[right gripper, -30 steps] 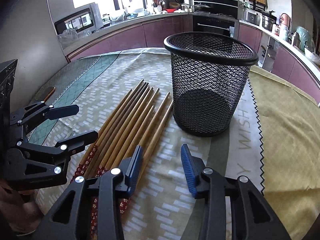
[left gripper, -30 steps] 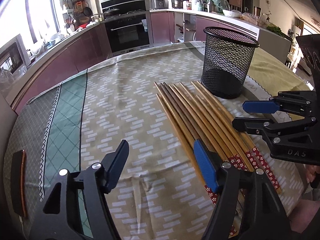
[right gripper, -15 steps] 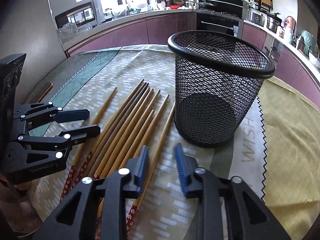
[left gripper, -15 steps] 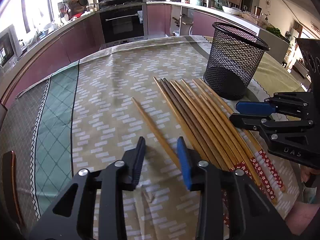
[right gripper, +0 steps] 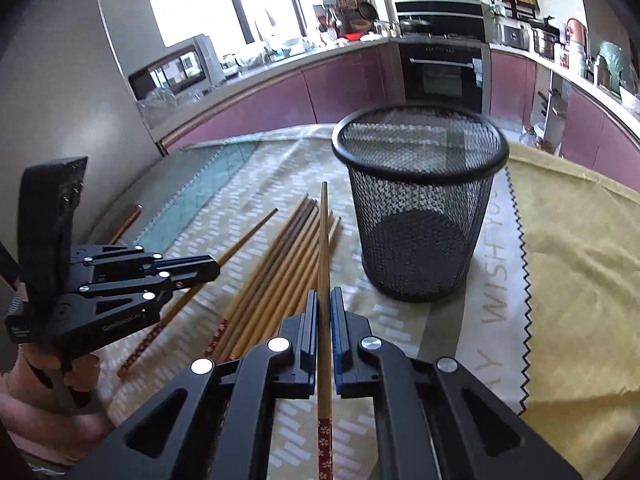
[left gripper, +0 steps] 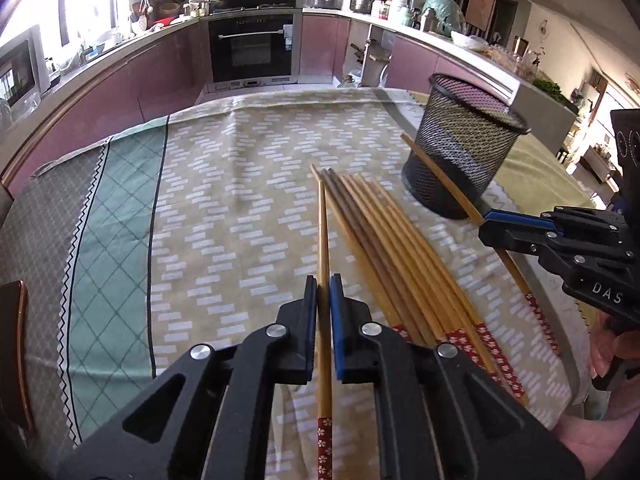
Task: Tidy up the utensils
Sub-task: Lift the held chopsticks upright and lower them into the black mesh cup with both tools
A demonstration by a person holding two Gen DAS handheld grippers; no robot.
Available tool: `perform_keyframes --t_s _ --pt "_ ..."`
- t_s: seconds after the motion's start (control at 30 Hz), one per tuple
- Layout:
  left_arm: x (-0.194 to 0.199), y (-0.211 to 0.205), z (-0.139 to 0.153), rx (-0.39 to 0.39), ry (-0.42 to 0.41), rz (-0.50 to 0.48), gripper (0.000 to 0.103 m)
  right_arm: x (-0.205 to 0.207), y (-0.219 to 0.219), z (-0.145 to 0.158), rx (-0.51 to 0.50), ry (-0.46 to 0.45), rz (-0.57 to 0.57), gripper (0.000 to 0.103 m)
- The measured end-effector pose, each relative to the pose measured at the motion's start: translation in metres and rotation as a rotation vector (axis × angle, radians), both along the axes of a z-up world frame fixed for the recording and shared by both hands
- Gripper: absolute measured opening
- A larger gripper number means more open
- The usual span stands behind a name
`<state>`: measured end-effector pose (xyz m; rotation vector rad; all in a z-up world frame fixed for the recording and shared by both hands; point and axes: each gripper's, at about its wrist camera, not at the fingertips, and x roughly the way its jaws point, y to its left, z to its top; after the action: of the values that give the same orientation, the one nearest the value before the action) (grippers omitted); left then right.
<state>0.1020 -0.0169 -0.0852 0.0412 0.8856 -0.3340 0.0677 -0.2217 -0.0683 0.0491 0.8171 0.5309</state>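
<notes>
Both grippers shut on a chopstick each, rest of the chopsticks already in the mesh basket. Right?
Not quite. The left gripper and right gripper are each shut on one chopstick, but the rest of the chopsticks lie on the tablecloth beside the mesh basket, which the right wrist view shows holding nothing.

Black fingers (left gripper: pixel 308 308), blue pads (left gripper: pixel 335 312)
</notes>
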Motion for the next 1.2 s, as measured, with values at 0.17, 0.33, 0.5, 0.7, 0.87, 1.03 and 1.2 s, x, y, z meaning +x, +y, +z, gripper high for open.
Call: perform_keyframes --t_s 0.17,0.33,0.5,0.7,0.87,1.03,1.2 --pt "-0.011 0.005 0.028 -0.056 -0.054 -0.034 0.007 -0.009 -0.01 0.025 0.063 -0.066 0.012 0.006" --pt "-0.021 0.01 0.065 -0.131 -0.12 -0.07 0.007 -0.016 -0.023 0.047 0.117 -0.129 0.004 0.006" --pt "-0.027 0.013 0.096 -0.193 -0.178 -0.091 0.007 -0.013 -0.032 0.065 0.154 -0.18 -0.007 0.006" --pt "-0.022 0.017 0.131 -0.262 -0.249 -0.078 0.007 -0.003 -0.036 0.09 0.178 -0.252 -0.002 0.006" --pt "-0.009 0.008 0.16 -0.312 -0.313 -0.082 0.007 0.008 -0.045 0.113 0.185 -0.308 -0.012 0.006" --pt "0.003 -0.014 0.184 -0.327 -0.356 -0.113 0.007 0.018 -0.058 0.136 0.189 -0.349 -0.03 0.005" --pt "0.015 -0.036 0.202 -0.331 -0.395 -0.136 0.007 0.029 -0.072 0.146 0.193 -0.373 -0.065 0.006"
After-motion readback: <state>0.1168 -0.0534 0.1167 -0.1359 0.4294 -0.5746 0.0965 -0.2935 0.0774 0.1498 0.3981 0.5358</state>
